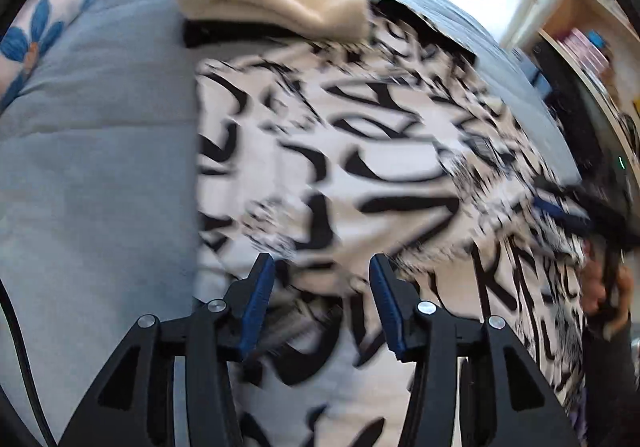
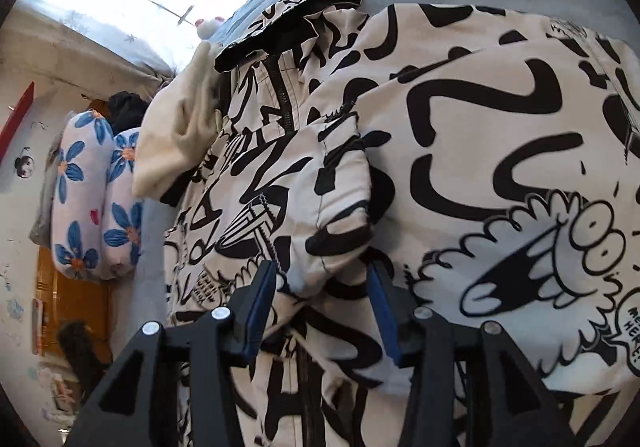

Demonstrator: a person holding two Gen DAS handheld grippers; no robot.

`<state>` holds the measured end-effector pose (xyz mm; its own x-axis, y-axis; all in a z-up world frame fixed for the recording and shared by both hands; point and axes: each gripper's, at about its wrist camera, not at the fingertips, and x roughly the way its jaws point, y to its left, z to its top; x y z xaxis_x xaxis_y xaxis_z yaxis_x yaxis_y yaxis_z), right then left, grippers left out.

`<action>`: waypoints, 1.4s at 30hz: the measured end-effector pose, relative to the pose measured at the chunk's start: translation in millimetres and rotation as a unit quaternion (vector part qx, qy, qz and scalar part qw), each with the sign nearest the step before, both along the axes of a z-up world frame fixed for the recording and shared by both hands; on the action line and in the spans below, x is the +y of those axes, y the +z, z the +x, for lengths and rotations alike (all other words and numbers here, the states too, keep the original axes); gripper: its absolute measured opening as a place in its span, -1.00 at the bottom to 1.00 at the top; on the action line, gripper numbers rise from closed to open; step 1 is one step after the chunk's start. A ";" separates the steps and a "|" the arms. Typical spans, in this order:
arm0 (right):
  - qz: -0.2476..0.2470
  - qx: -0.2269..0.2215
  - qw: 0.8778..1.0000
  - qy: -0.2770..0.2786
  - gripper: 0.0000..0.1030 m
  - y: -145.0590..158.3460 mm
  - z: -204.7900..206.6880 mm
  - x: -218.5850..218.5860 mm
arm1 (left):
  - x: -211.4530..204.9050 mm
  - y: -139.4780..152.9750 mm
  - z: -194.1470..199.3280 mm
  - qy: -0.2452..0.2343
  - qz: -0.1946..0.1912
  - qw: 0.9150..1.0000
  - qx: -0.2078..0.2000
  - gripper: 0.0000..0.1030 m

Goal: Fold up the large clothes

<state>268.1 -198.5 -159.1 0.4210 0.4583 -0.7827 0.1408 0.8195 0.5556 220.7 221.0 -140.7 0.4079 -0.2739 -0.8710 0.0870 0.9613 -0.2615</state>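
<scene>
On the grey bed, the black-and-white printed jacket lies partly folded, both the left claw and right claw wide and empty above it; judged mid-fold, the next move calls for pinching an edge.

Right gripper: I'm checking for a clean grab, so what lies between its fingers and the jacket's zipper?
In the right wrist view, a folded sleeve of the printed jacket bulges between the open right gripper and the zipper; nothing else intervenes.
</scene>
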 end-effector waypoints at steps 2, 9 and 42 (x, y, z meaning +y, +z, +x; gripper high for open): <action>-0.051 0.011 0.999 0.004 -0.81 -3.3 4.7 9.5 | -9.6 -8.3 -7.7 -0.007 0.038 0.999 -0.015 -0.33; -0.071 -0.008 0.997 0.016 -0.83 -3.0 -18.4 10.3 | 22.5 -24.4 -8.4 -0.003 0.068 0.998 -0.010 -0.91; -0.231 -0.036 0.961 0.148 -0.37 8.5 -136.0 86.8 | -17.9 -6.6 -83.7 0.067 0.149 0.986 0.017 -0.09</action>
<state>132.2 -111.7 -150.6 0.3868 0.1765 -0.9051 -0.1607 0.9794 0.1223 136.9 203.1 -147.3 0.3927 0.0518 -0.9182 -0.0509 0.9981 0.0346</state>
